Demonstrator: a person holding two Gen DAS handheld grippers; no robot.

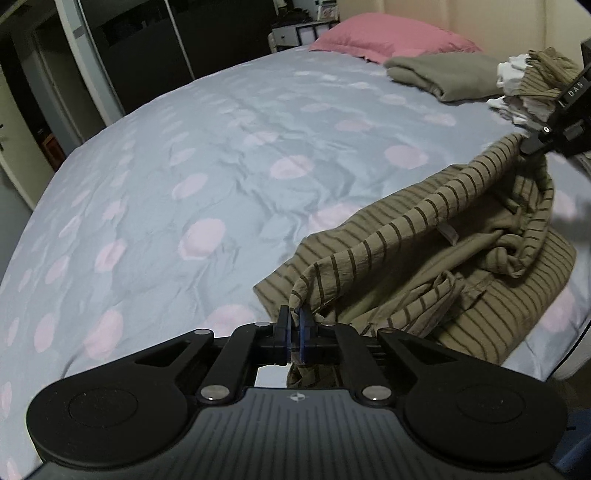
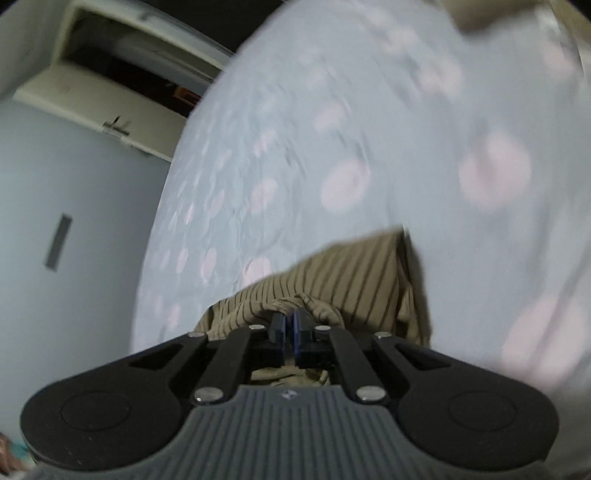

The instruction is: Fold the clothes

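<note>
Striped olive garment (image 1: 436, 266) lies bunched on the right side of the bed (image 1: 221, 155), whose grey-blue cover carries pink spots, with two of its edges raised off the cover. Beyond it near a pink pillow (image 1: 391, 35) sit a folded olive cloth (image 1: 443, 74) and a small heap of mixed clothes (image 1: 532, 86). Left tool (image 1: 294, 318) is clenched on a near edge of the garment; right tool (image 2: 289, 322), its view blurred, is clenched on another fold of the same fabric.
</note>
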